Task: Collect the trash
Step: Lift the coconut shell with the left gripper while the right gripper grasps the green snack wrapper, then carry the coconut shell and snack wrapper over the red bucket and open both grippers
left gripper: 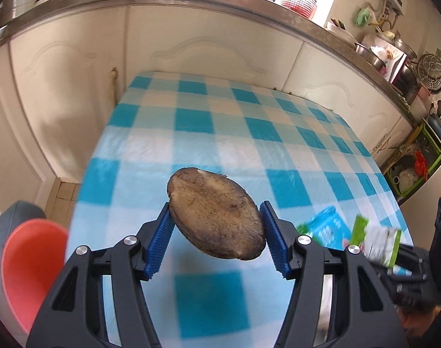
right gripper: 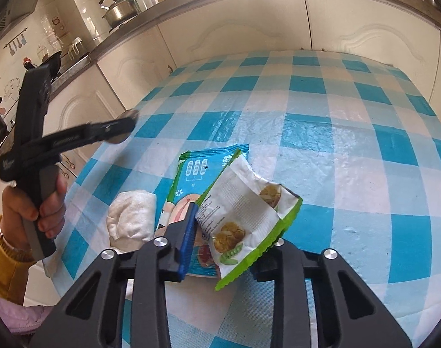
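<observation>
My left gripper (left gripper: 217,232) is shut on a brown oval scrap (left gripper: 217,214), flat and dull like a cut vegetable half, held above the blue-checked table (left gripper: 191,121). Both blue pads press its edges. In the right wrist view my right gripper (right gripper: 220,226) is shut on a white snack wrapper with a green edge (right gripper: 249,211), tilted up off the cloth; its right pad is hidden behind the wrapper. Under it lies a blue-green packet (right gripper: 197,171), with a crumpled white tissue (right gripper: 133,217) to its left. The wrapper (left gripper: 377,243) and packet (left gripper: 327,226) also show, blurred, in the left wrist view.
An orange bin (left gripper: 31,275) stands on the floor past the table's left edge. White cabinets (left gripper: 75,72) and a counter with pots run behind the table. A hand (right gripper: 46,214) in a yellow sleeve holds the left gripper (right gripper: 124,124) over the table's left edge.
</observation>
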